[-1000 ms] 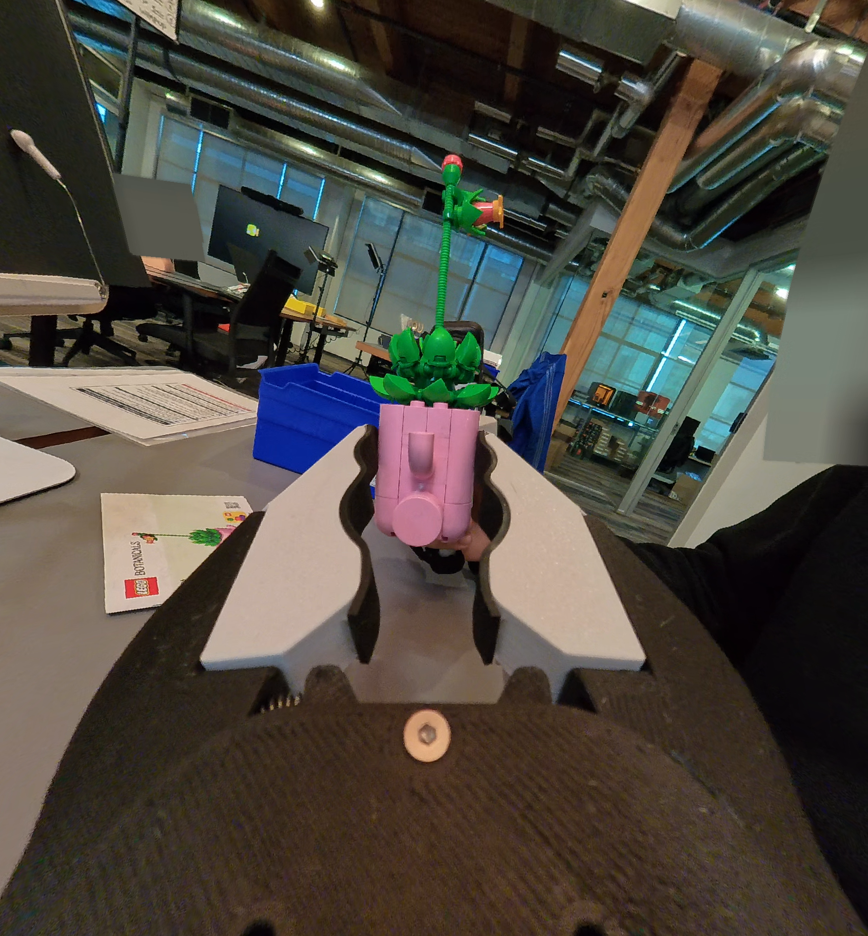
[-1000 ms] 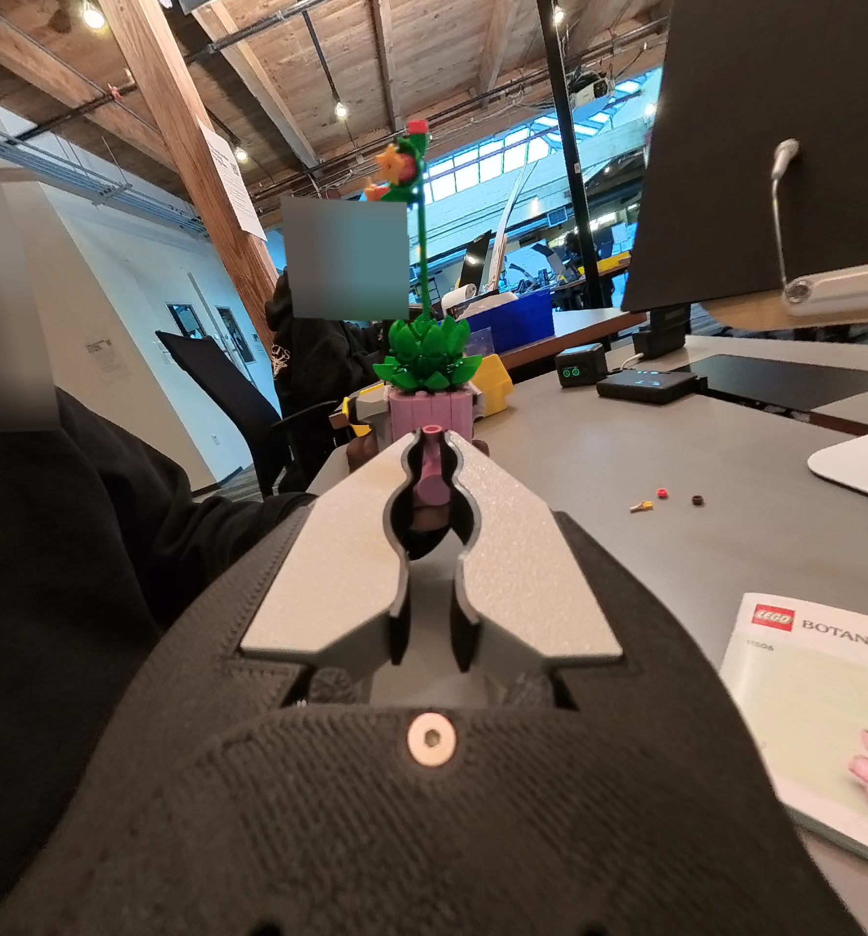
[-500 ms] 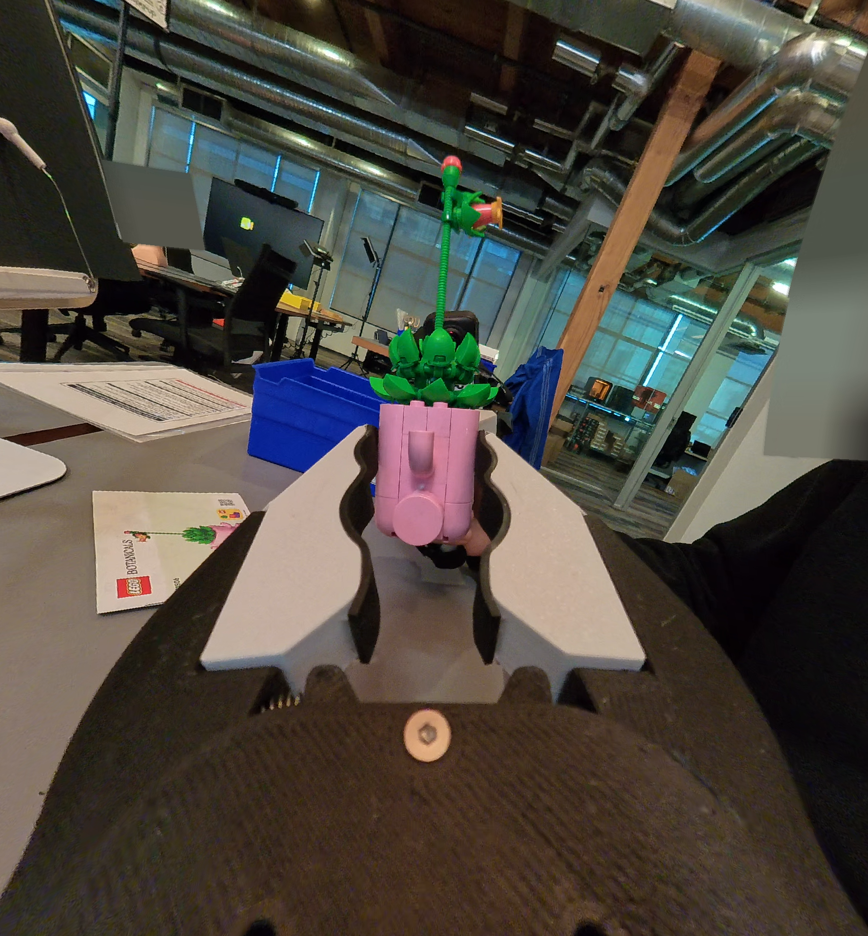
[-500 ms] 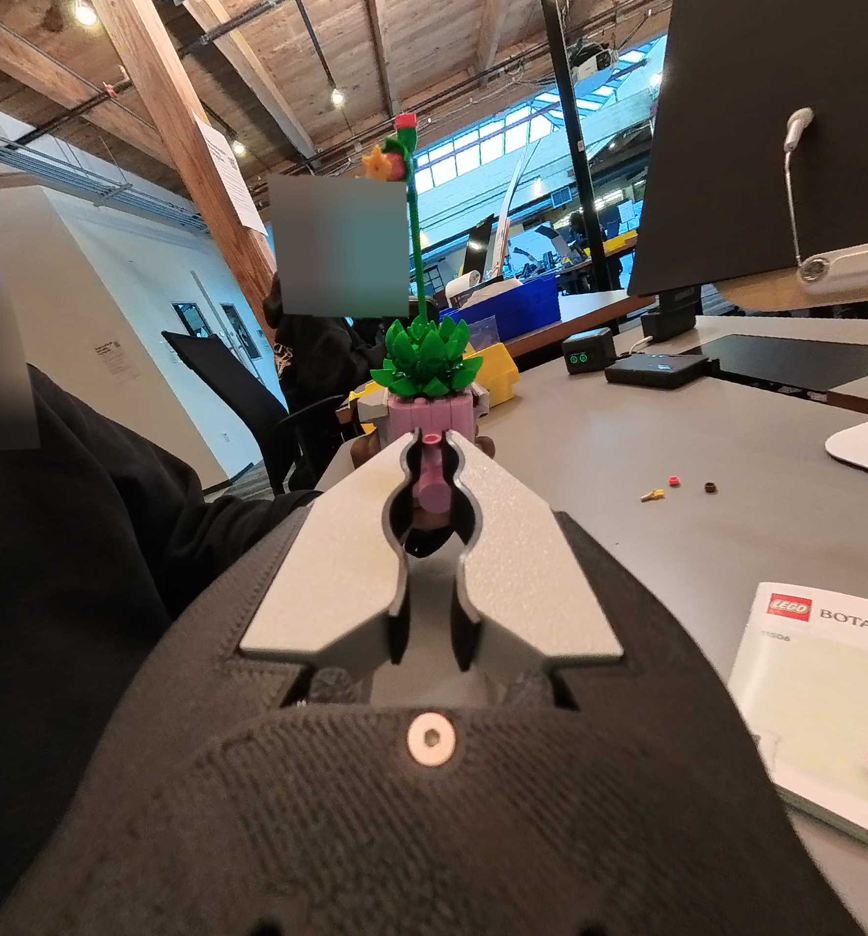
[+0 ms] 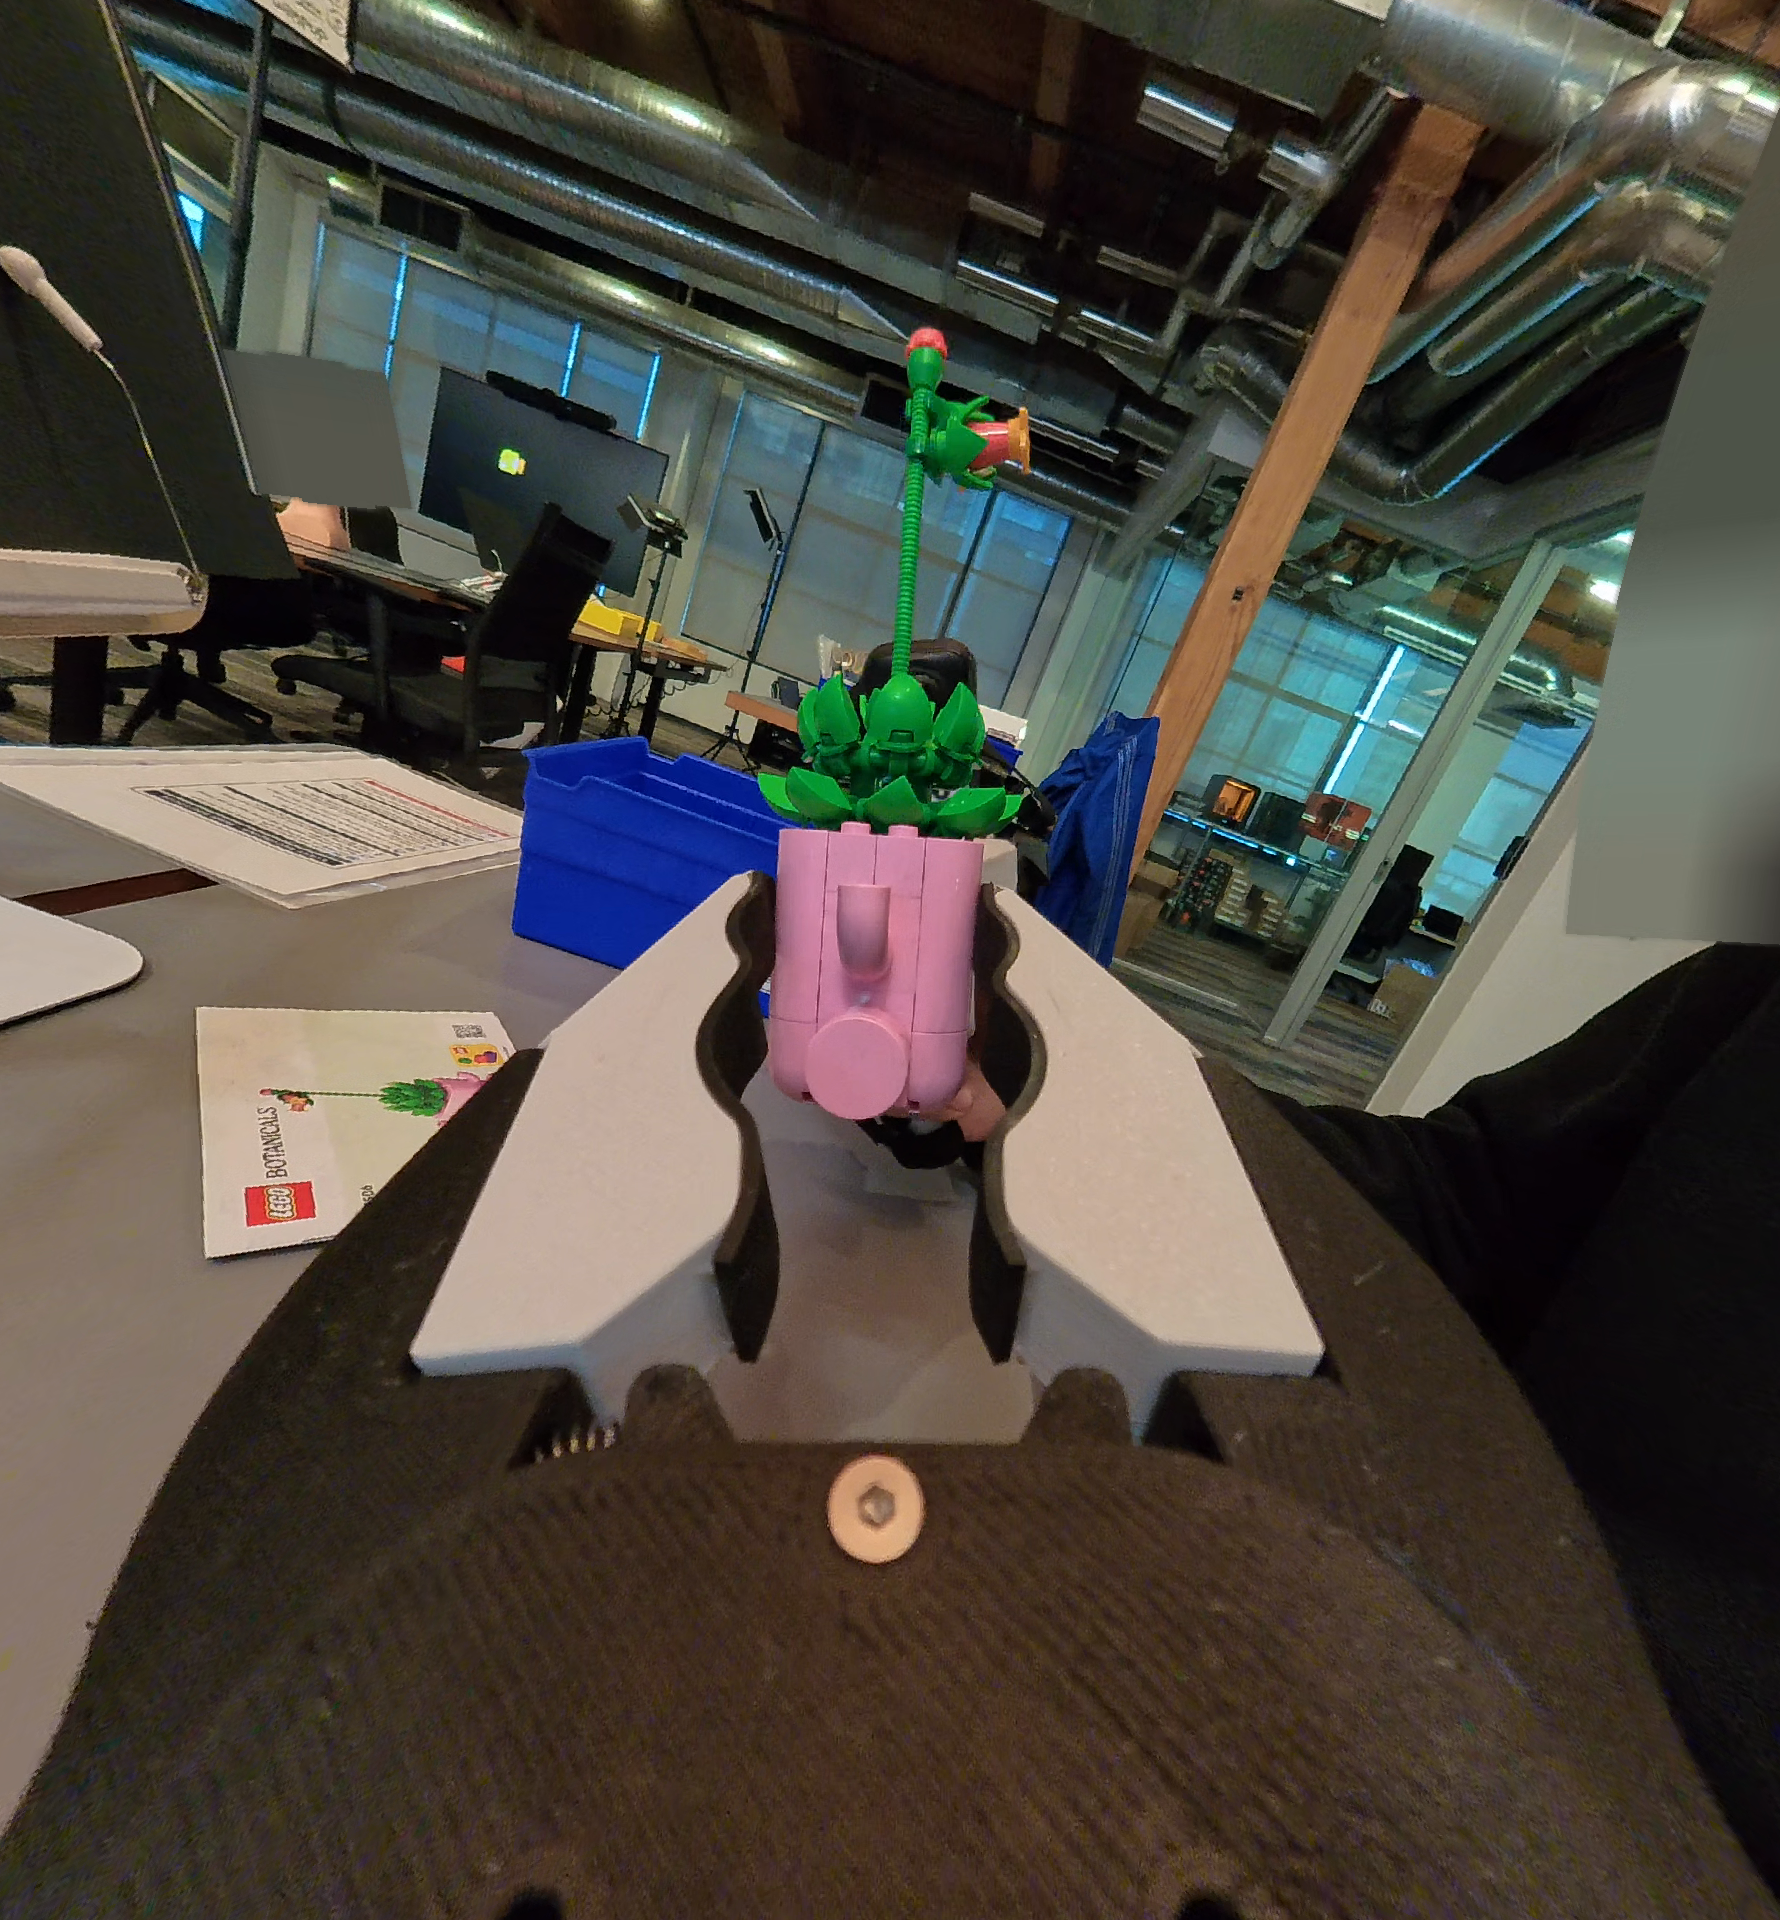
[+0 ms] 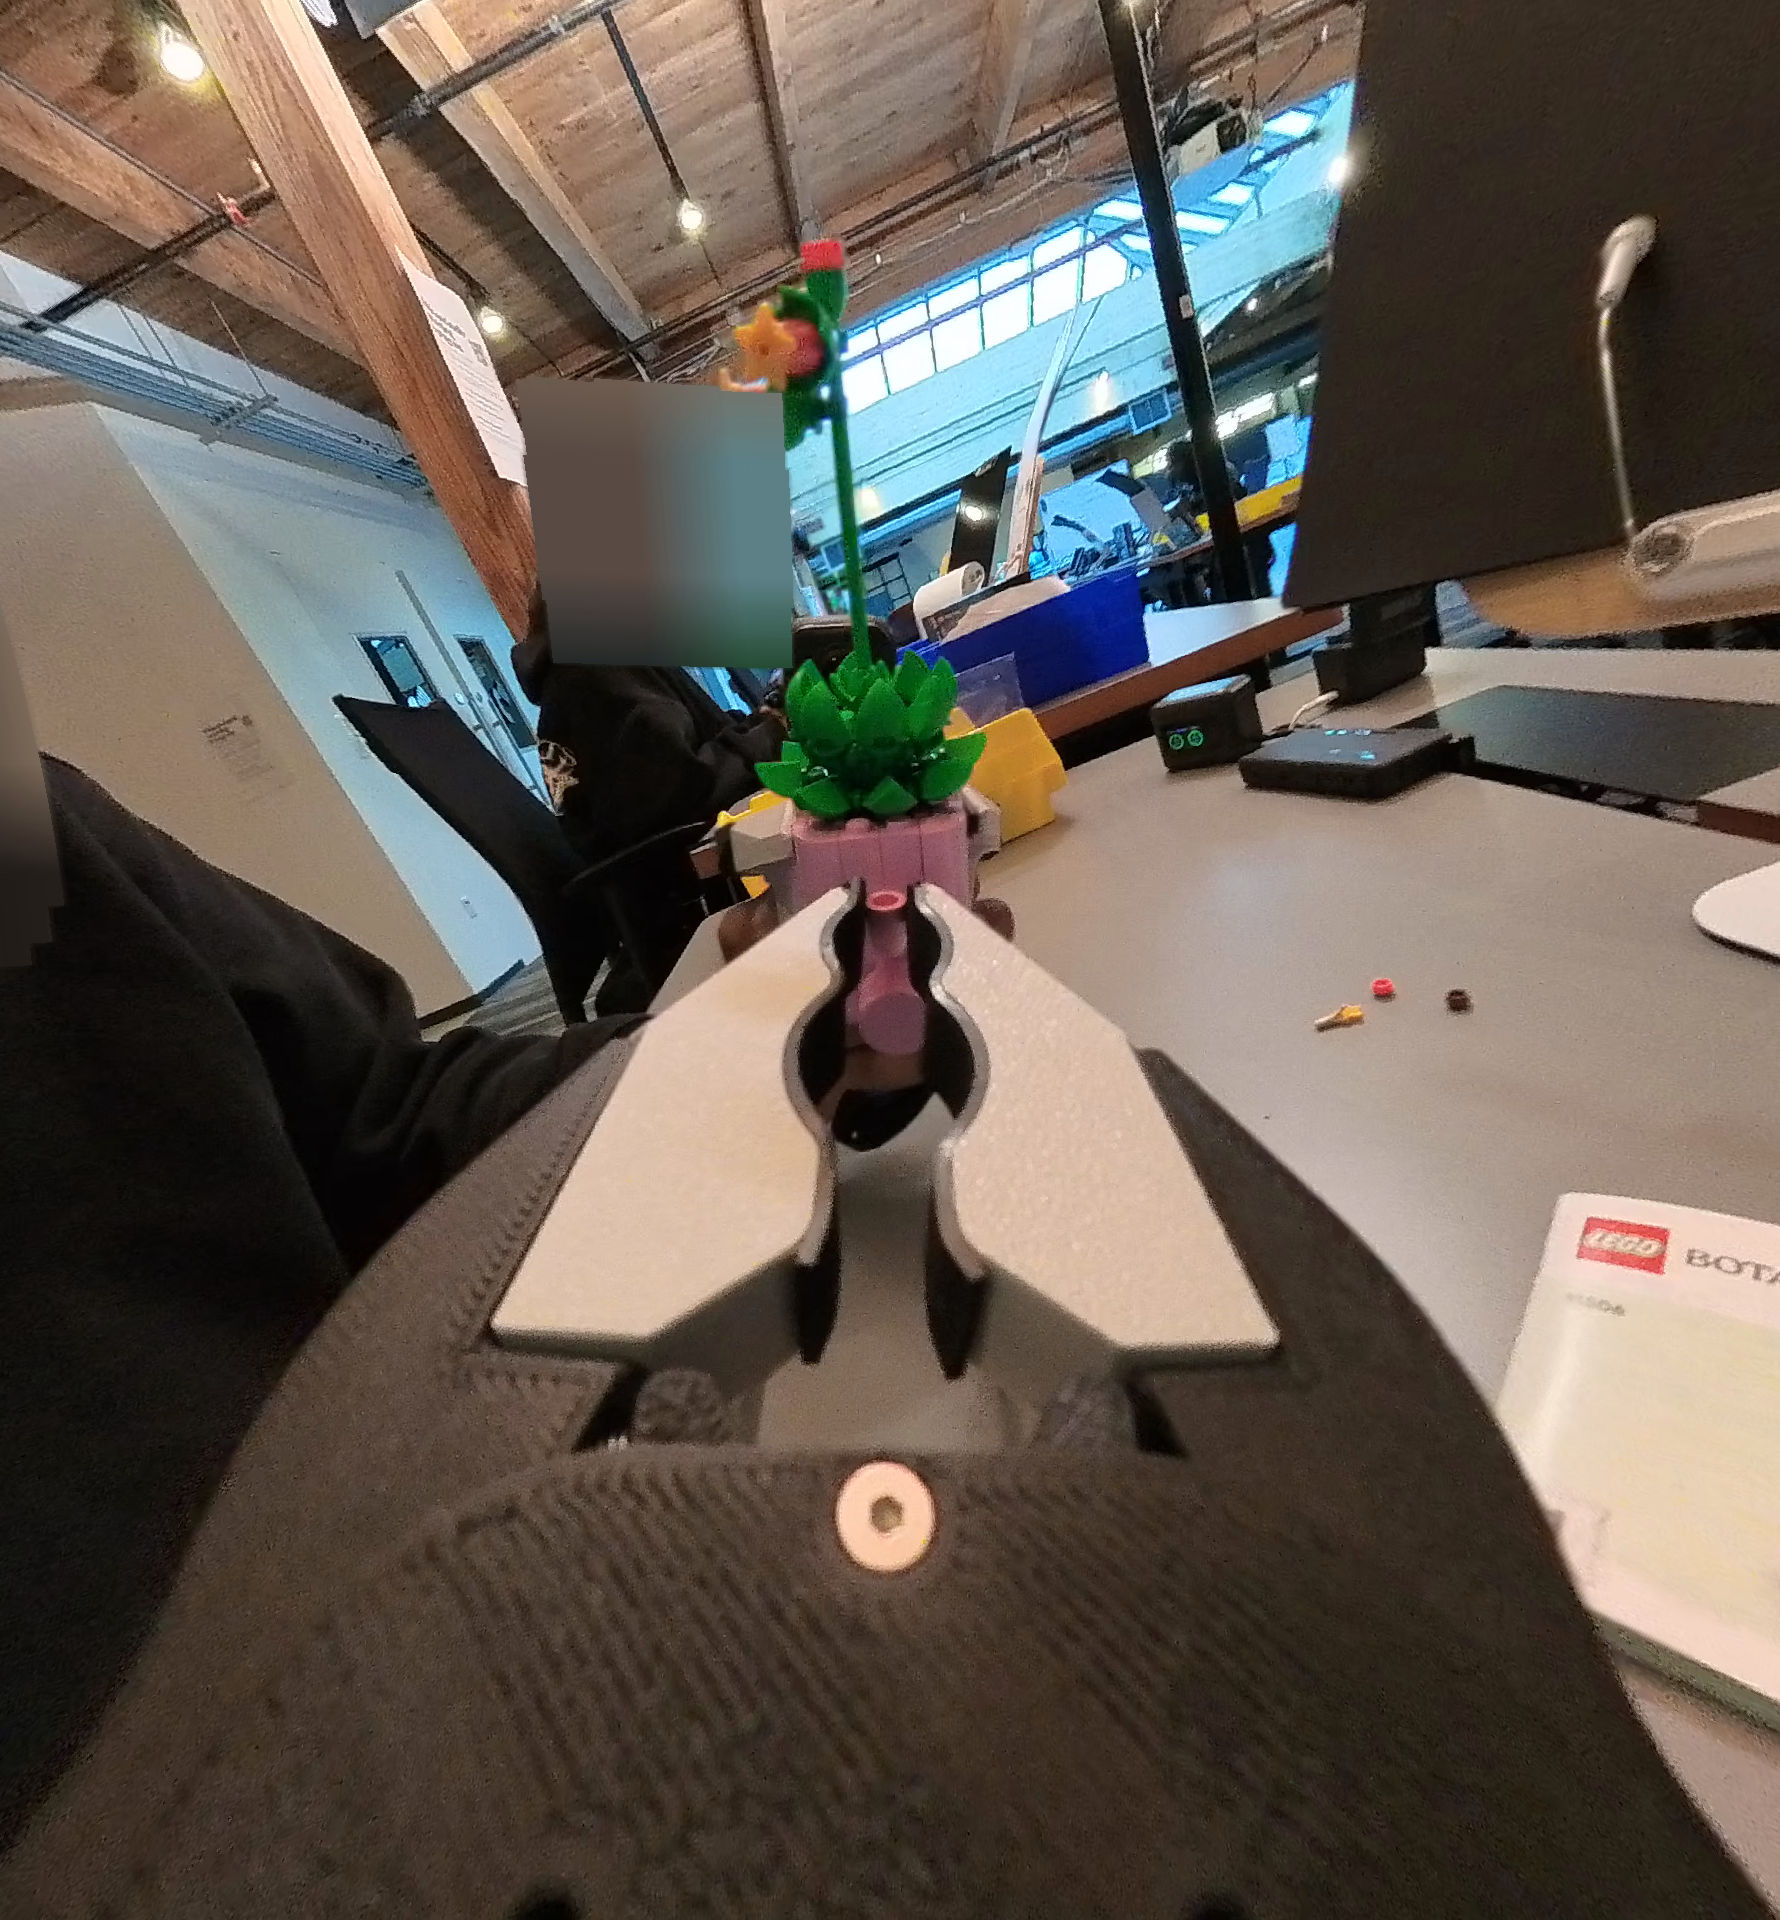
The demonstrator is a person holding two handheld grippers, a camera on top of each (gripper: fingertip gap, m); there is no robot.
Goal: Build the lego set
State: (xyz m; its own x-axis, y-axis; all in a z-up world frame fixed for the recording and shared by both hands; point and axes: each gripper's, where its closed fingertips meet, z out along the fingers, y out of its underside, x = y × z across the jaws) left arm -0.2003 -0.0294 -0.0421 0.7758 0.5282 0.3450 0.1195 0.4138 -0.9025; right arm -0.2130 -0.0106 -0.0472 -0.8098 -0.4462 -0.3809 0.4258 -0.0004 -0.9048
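Two grippers meet on one model, held aloft above the near edge of the grey bench (image 6: 1229, 935). Left gripper (image 5: 870, 971): its two grey fingers pinch the sides of the pink pot (image 5: 870, 945), which stands upright with a crown of green leaves (image 5: 891, 758) and a tall stem (image 5: 907, 561) bearing a flower (image 5: 974, 442). Right gripper (image 6: 881, 935): fingers pressed together on a small pink leg piece (image 6: 891, 982) at the pot's side; whether this piece is already seated cannot be told. Instruction booklet (image 5: 346, 1122) lies flat on the bench, towards its near edge; farther in rest three tiny loose parts (image 6: 1385, 1003). To seat the leg well, the left gripper should probably hold the pot rigid while the right presses straight along the stud axis, without twisting, and avoids shaking the slender stem.
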